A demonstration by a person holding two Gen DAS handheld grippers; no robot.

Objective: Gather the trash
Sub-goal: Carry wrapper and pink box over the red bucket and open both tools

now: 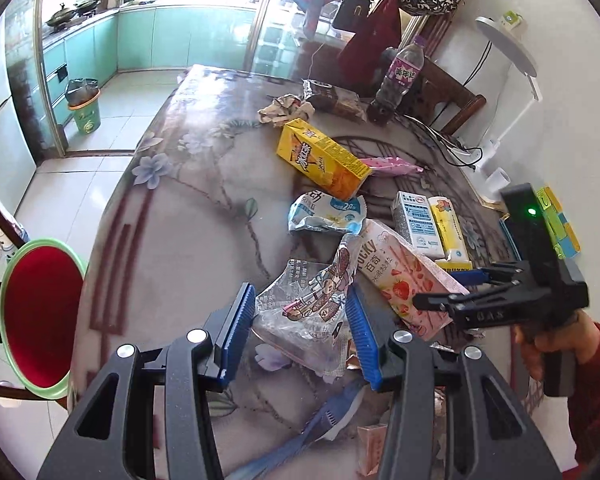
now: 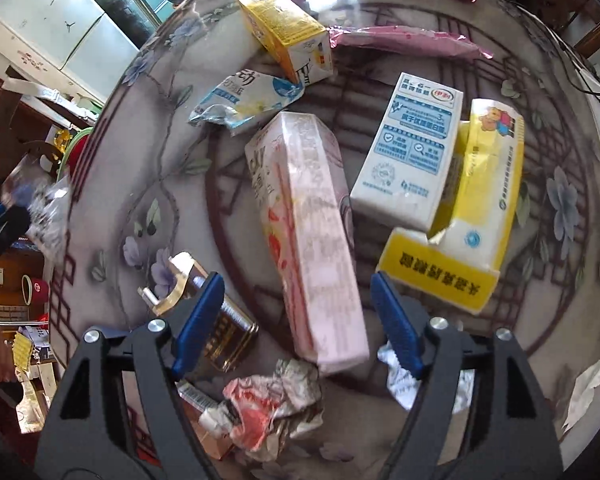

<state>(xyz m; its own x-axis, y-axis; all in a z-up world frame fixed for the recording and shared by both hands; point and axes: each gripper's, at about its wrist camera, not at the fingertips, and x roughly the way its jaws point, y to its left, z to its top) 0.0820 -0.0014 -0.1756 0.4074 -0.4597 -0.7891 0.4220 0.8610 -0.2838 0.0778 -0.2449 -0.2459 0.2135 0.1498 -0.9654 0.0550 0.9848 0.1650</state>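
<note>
A floral-patterned bench (image 1: pixel 172 184) in a room that opens onto a teal kitchen is littered with cartons and wrappers, and a red bin with a green rim (image 1: pixel 36 312) stands beside it at my left. My left hand-held gripper (image 1: pixel 302 320) has its blue pads set around a crinkled clear wrapper (image 1: pixel 308 304), touching it on both sides. My right hand-held gripper (image 2: pixel 298 320) is spread wide and holds nothing, hovering over the near end of the pink strawberry box (image 2: pixel 312 232), with a crumpled wrapper (image 2: pixel 276 404) just below it.

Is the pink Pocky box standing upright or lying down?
Lying down: the pink Pocky box rests lengthwise on the table, long side face up, between the open right gripper fingers.
</note>
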